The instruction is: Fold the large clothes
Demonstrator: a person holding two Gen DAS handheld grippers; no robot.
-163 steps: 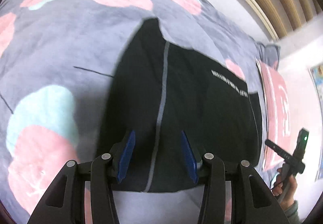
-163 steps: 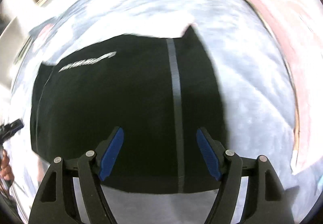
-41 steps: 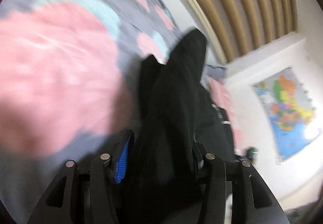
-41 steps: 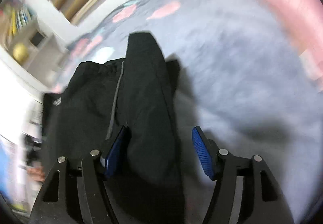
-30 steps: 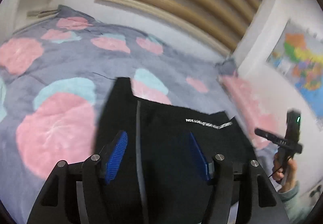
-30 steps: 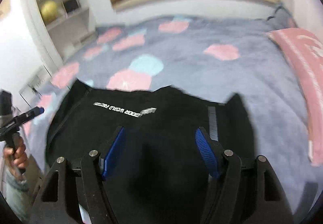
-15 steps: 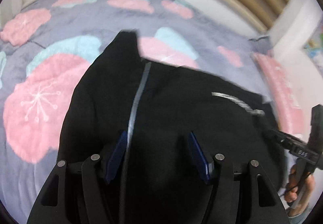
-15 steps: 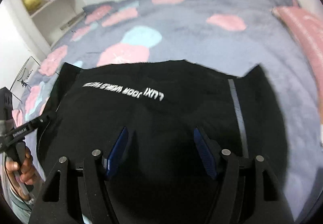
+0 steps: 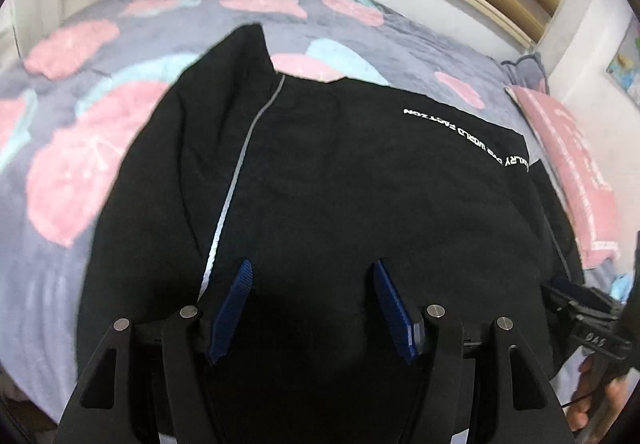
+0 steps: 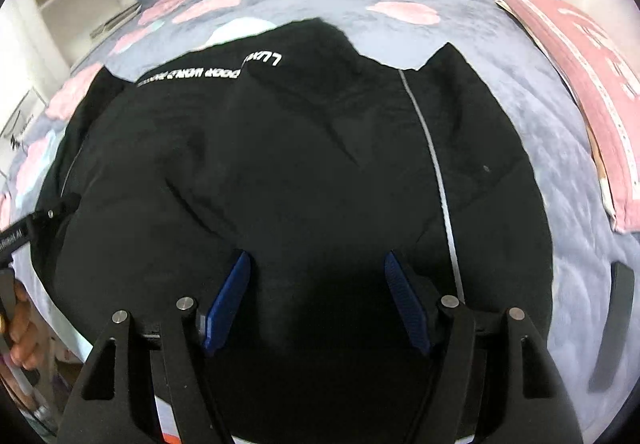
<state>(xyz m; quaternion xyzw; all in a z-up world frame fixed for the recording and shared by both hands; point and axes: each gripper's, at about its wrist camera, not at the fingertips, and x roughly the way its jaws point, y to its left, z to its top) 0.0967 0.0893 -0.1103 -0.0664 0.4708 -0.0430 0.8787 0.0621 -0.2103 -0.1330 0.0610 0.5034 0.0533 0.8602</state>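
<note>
Left gripper (image 9: 310, 304): jaws apart, nothing gripped, hovering over near edge of jacket (image 9: 340, 172). Jacket lies spread on blanket (image 9: 72, 148), grey stripe toward left, white lettering toward right. Right gripper (image 10: 318, 298): jaws likewise apart, empty, above same edge. Advice: pinch hem at matching points, lift evenly, keep stripe straight, avoid bunching.

Black tongs (image 9: 312, 302), blue ribbed pads (image 9: 230, 304), seemingly silver screws.
</note>
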